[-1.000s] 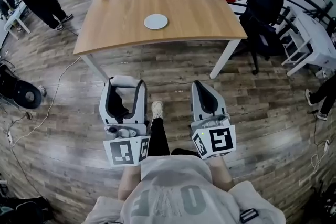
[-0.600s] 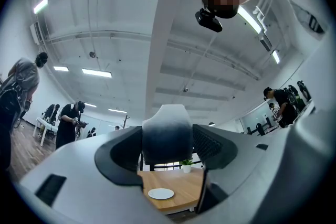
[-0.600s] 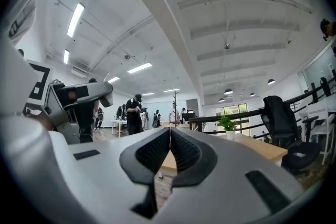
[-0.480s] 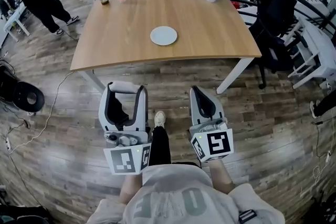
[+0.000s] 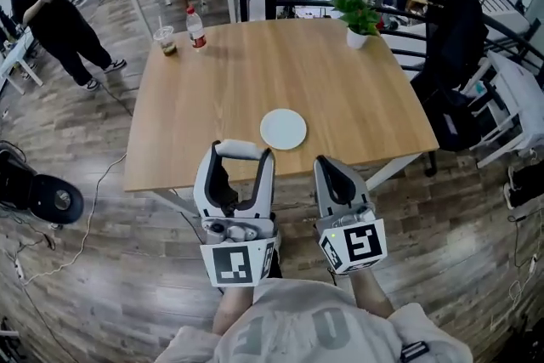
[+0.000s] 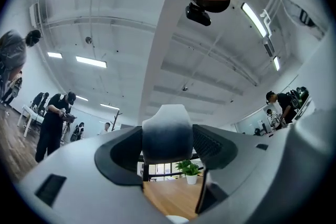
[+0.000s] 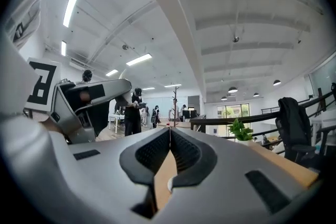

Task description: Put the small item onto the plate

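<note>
A small item, white, rounded and block-like, shaded grey toward its lower part, is clamped between the jaws of the left gripper, which is held at the near edge of a wooden table. A round white plate is set on the table near that edge, just beyond the two grippers. The jaws of the right gripper are pressed together, with nothing held.
</note>
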Available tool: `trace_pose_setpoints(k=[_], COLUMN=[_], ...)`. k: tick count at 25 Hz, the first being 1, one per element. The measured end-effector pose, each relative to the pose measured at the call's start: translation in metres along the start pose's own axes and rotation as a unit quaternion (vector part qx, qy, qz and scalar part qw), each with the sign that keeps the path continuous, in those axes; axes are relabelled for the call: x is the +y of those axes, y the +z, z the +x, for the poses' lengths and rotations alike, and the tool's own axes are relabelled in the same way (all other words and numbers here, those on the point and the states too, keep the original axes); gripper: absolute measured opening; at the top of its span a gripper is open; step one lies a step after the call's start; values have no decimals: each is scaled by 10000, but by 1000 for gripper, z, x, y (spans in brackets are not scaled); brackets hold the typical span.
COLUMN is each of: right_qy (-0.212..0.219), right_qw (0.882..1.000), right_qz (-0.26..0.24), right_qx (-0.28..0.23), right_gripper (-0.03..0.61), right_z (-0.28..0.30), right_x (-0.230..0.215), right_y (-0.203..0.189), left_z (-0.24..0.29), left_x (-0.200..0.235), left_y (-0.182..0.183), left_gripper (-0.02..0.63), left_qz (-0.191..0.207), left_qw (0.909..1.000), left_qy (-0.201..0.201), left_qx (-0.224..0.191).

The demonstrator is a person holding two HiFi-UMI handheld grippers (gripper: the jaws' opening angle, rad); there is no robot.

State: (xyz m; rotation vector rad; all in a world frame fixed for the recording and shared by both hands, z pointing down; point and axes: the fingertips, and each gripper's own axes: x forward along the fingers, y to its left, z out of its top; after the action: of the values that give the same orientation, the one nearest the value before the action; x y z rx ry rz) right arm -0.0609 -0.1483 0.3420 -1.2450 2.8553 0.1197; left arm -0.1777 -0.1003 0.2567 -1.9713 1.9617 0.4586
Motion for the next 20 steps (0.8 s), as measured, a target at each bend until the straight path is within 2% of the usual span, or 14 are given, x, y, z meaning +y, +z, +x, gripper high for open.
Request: trace_pose_setpoints(k=[3, 10, 14, 20], right_qy=[42, 118, 141, -11], right_qw=[9999, 9999, 9999, 9999], right_qz=[-126, -25, 33, 76], right_qx=[-64, -111, -60, -132], right_gripper=[18, 18, 18, 18], right_z=[46, 155, 175, 180], right_x=[-15, -32, -42, -71], right_y=[10, 24, 23, 32], left_z=[44, 132, 152, 173], left_x=[12, 67, 74, 64], left_y=[-12, -29, -40, -61], left_gripper=[307, 306, 306, 305], left_qz=[18, 53, -27, -51], left_qw=[10000, 9998, 9999, 9993], left_qy=[-79, -170, -118, -106], left_qx=[-11, -5, 22, 345])
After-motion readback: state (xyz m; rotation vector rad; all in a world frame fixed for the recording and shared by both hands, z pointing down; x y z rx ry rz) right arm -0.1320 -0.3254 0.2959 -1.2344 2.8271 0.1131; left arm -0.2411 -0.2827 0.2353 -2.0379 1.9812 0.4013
